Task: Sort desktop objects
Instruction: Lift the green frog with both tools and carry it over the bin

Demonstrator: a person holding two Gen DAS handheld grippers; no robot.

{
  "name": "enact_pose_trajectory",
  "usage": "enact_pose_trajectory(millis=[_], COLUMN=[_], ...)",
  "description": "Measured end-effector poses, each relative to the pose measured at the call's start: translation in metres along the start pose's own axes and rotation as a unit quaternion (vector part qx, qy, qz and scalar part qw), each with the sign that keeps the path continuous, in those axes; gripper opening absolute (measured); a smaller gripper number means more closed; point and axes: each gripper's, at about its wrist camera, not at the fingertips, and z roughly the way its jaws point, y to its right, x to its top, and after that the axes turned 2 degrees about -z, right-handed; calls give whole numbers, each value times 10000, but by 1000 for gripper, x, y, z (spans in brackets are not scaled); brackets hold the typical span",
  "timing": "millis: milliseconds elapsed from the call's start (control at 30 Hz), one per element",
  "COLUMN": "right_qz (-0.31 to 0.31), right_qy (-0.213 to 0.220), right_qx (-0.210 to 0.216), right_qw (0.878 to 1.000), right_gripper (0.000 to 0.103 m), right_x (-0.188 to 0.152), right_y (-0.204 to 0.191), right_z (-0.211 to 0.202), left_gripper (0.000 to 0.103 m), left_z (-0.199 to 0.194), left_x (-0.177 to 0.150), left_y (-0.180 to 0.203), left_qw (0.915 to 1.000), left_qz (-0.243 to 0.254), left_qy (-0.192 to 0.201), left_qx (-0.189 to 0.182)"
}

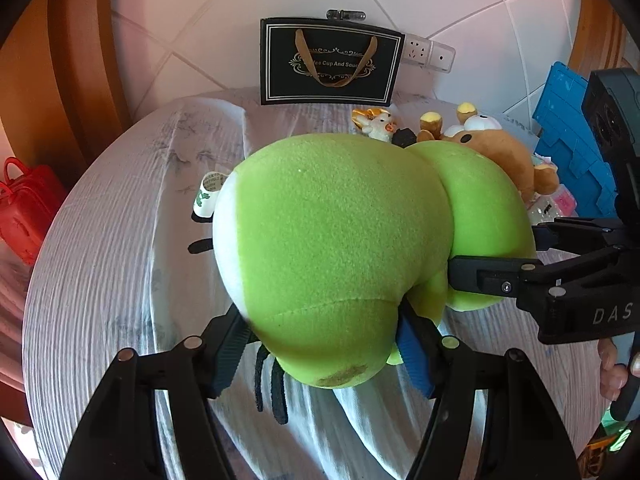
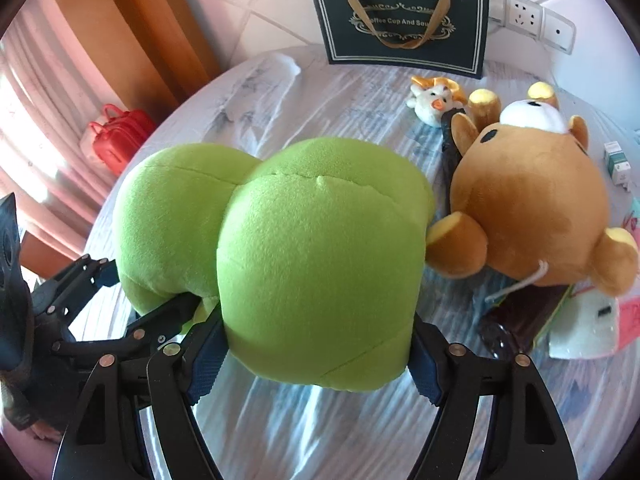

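Observation:
A big green plush toy [image 1: 340,232] fills the middle of both views, held over the white tablecloth [image 1: 120,264]. My left gripper [image 1: 320,344] is shut on one end of it, pads pressed into the plush. My right gripper [image 2: 316,356] is shut on the other end [image 2: 320,248]. The right gripper also shows in the left wrist view [image 1: 496,260], clamped on the toy from the right. The left gripper shows in the right wrist view [image 2: 132,300], at the toy's lower left. A brown bear plush [image 2: 532,204] lies just right of the green toy.
A black paper gift bag [image 1: 330,65] leans on the tiled wall at the back. A small white plush [image 2: 434,100] lies near it. A blue crate [image 1: 572,140] stands at the right. A red case [image 1: 24,208] sits off the table at left. Small boxes and packets [image 2: 618,164] lie far right.

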Motion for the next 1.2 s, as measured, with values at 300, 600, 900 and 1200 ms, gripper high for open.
enact_pose_trajectory(millis=[300,600,900,1200], right_qz=[-120,-128,-50,-122], right_qy=[341,770,1128,1575], right_qx=[20,-43,-353,-557], right_qw=[9993,9969,9930,9859], right_gripper=[76,76,76,76], right_x=[-25,-47,-76,-94], right_y=[-14,-18,-11,31], right_z=[-48,-100,-145,-203], left_gripper=[66,66,66,66], left_z=[-51,-92,-115,-138], left_x=[-14,-21,-27,-20], left_y=[22,49,82,154], left_qw=[9988,9957,9909,9840], left_qz=[230,439,657,662], left_qy=[426,814,1138,1604], left_qx=[44,-21,-282,-393])
